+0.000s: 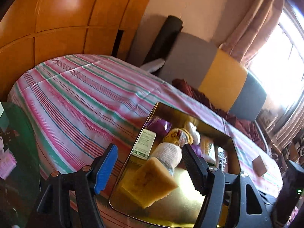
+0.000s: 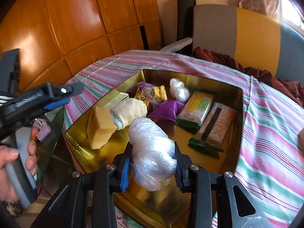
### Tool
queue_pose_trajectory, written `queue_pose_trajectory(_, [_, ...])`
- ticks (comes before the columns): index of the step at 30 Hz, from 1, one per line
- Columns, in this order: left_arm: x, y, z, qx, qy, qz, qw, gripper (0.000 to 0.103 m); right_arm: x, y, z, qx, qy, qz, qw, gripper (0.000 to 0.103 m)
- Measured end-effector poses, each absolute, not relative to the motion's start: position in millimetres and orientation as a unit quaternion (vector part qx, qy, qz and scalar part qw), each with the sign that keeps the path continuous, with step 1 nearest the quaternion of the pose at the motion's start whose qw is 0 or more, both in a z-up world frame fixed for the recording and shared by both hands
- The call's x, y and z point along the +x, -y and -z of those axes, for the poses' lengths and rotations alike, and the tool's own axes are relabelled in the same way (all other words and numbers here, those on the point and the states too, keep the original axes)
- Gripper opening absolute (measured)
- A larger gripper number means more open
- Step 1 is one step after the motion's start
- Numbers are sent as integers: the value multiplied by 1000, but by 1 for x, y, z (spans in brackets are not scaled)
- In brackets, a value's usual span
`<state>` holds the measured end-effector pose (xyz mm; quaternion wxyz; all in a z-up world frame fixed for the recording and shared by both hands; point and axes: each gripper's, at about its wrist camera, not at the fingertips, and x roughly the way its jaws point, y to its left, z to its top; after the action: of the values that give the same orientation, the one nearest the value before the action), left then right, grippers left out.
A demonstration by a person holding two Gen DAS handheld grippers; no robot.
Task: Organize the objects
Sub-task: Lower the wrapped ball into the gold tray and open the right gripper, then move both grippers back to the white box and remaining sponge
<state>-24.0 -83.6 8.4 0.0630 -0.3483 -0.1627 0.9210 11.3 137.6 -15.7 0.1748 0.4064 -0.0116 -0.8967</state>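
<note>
Both grippers are matte black with triangular cut-outs and silver pivot screws. The left gripper and right gripper each pair a blue ribbed pad with a black one. A bare-skinned hand shows short nails on a grey handle.

Striped tablecloth over table, gold tin on it, small brown block nearby

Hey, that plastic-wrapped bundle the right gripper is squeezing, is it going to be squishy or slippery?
The plastic-wrapped bundle probably gives: its crinkled film bulges past the right hand-held gripper. The glossy wrap may slip. It looks light, though its contents are hidden. If released it would likely drop into the gold tin.
</note>
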Motion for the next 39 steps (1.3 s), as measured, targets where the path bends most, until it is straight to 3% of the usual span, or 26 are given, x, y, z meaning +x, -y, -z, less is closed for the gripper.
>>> queue_pose_trajectory(5, [-18, 77, -16, -332, 160, -927, 71, 71, -12, -124, 23, 419, 15, 893, 164, 39])
queue_pose_trajectory(13, [-16, 78, -13, -333, 178, -922, 88, 71, -25, -127, 26, 427, 54, 888, 163, 62])
queue_pose_trajectory(27, [-10, 52, -8, -346, 161, -915, 131, 71, -10, -146, 0, 392, 12, 910, 137, 66])
queue_pose_trajectory(39, [-1, 28, -5, -355, 139, -912, 152, 71, 9, -208, -15, 383, 2, 923, 46, 68])
